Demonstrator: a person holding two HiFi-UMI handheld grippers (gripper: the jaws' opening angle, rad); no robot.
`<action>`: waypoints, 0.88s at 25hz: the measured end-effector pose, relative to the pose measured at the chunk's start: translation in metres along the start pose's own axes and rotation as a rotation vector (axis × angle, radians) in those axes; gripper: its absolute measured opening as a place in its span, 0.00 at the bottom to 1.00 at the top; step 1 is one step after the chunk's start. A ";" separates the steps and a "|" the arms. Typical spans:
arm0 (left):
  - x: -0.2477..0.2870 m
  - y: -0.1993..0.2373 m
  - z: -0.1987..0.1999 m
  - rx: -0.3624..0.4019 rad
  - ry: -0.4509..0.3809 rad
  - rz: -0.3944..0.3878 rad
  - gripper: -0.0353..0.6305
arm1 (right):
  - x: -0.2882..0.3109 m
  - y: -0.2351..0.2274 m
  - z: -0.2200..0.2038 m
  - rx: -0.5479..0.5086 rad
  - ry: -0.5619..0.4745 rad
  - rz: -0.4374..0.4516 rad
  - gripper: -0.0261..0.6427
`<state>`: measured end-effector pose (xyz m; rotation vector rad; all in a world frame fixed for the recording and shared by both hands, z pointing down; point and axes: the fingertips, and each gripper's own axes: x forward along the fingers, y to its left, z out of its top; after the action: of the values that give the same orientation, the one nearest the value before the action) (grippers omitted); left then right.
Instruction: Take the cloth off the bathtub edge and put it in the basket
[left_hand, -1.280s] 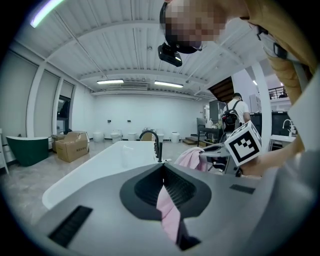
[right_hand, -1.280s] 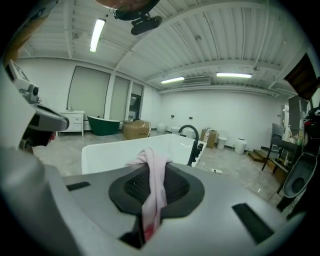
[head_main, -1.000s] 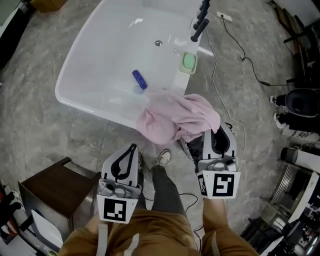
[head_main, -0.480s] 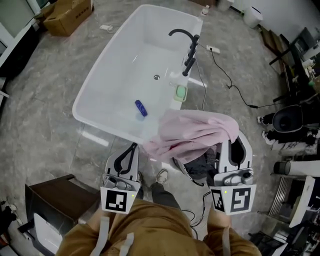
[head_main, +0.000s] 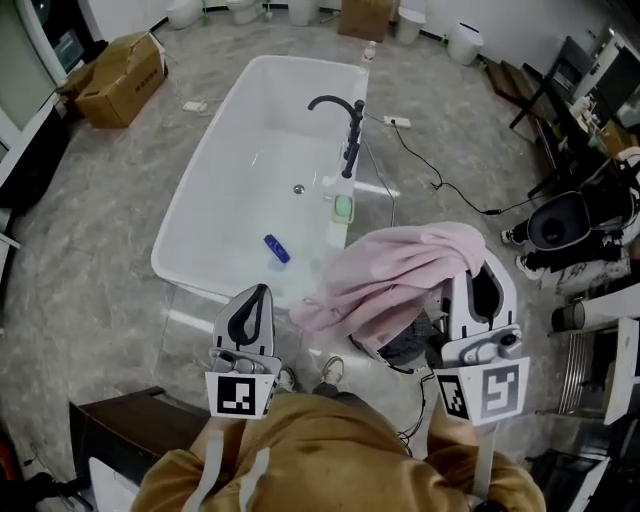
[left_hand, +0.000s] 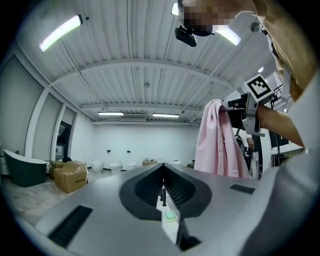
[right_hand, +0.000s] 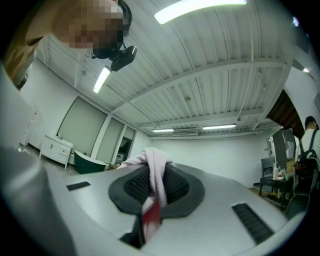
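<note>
Pink cloth (head_main: 398, 278) hangs just right of centre in the head view, off the white bathtub (head_main: 190, 235) that fills the upper middle. Its top fold is pinched between the nearly closed jaws of the right gripper (head_main: 486, 268). The left gripper (head_main: 256, 296) sits at lower centre-left – its jaws are pressed together, with nothing between them.

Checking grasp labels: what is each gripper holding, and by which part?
The right gripper pinches the pink cloth by a bunched fold; the left gripper is shut, empty.
</note>
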<state>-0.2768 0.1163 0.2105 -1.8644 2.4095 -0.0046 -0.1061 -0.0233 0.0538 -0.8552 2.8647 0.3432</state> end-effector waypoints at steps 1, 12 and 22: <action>0.001 0.001 0.005 0.005 -0.007 -0.004 0.06 | -0.001 0.001 0.005 -0.007 -0.002 -0.006 0.09; 0.006 -0.004 0.035 0.018 -0.053 -0.040 0.06 | -0.022 0.007 0.015 0.018 -0.013 -0.030 0.09; 0.006 0.001 0.033 0.014 -0.035 -0.055 0.06 | -0.020 0.018 0.020 0.001 -0.004 -0.029 0.09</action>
<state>-0.2770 0.1126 0.1769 -1.9082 2.3286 0.0072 -0.0980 0.0069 0.0414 -0.8943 2.8455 0.3393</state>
